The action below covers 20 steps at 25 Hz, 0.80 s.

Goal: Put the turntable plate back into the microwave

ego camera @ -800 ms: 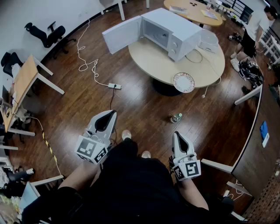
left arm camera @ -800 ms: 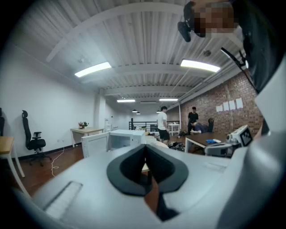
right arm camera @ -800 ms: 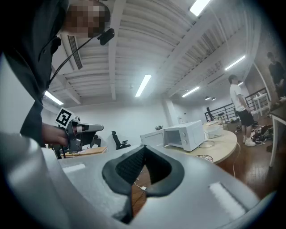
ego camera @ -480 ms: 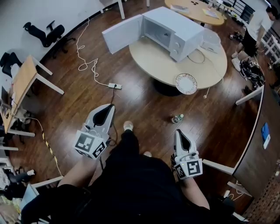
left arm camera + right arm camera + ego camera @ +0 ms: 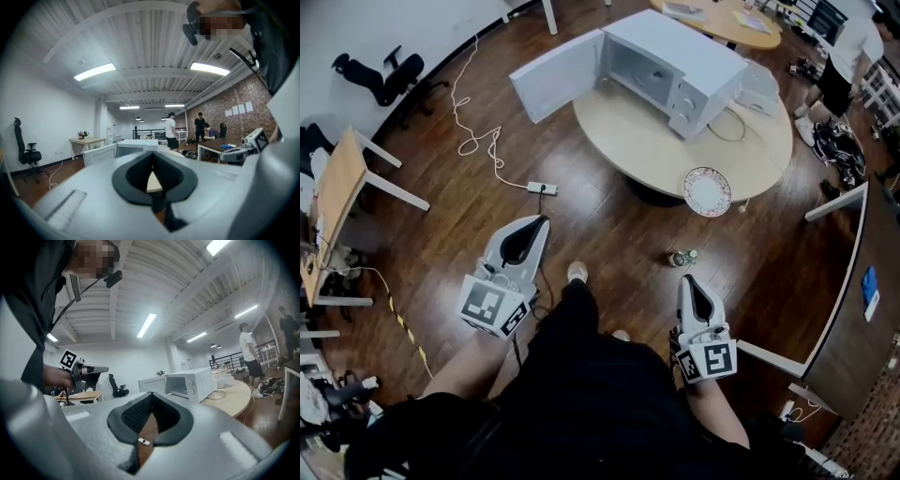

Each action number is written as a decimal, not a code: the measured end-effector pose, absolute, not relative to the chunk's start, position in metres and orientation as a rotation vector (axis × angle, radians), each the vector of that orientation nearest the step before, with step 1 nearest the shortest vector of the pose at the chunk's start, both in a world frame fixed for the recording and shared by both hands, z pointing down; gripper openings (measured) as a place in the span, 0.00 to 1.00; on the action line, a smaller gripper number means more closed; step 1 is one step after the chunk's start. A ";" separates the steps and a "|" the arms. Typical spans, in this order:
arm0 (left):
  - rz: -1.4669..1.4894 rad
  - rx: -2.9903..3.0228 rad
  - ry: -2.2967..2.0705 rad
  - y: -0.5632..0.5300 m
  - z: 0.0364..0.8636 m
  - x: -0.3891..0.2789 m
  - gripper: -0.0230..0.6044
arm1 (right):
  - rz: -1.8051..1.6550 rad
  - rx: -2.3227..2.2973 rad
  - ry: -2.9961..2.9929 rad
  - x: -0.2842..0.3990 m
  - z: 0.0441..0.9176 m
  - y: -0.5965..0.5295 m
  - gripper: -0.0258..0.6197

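The white microwave (image 5: 675, 64) stands on the round beige table (image 5: 647, 141) with its door (image 5: 553, 73) swung wide open to the left. A patterned plate (image 5: 707, 191) lies at the table's near edge, right of the microwave. Both grippers are held low in front of the person, far short of the table. My left gripper (image 5: 534, 225) is shut and empty, and so is my right gripper (image 5: 687, 281). In the left gripper view the shut left gripper (image 5: 152, 154) faces the microwave (image 5: 136, 146). Past the right gripper (image 5: 151, 394), the microwave (image 5: 194, 380) shows in the right gripper view.
A water bottle (image 5: 680, 257) lies on the wooden floor between me and the table. A power strip (image 5: 540, 187) with a white cable trails left of the table. A desk (image 5: 337, 178) and office chairs (image 5: 380, 75) stand at left, a dark counter (image 5: 862, 281) at right, a person (image 5: 844, 56) beyond.
The person has stepped forward: the table, plate and bottle have slid slightly nearer in the head view. Both grippers keep their places in front of the body, still shut.
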State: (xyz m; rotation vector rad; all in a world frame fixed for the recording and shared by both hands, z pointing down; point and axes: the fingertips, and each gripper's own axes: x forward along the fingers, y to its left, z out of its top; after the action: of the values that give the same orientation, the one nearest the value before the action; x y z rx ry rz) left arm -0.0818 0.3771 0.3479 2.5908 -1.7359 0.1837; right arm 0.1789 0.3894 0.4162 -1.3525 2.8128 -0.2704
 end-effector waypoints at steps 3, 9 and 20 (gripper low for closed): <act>0.177 2.589 -1.718 0.356 0.355 -0.098 0.04 | -0.287 -1.376 2.817 0.162 0.422 0.370 0.04; 0.157 2.582 -1.676 0.308 0.364 -0.133 0.04 | -0.274 -1.401 2.828 0.120 0.420 0.324 0.04; 0.136 2.694 -1.545 0.227 0.354 -0.195 0.04 | -0.225 -1.472 2.794 0.041 0.401 0.247 0.04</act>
State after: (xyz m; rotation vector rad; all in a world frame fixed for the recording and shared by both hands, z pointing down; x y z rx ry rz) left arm -0.1947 0.2272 0.3545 2.6942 -1.5446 0.1356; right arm 0.0412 0.2472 0.4013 -1.4724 2.7937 -0.2253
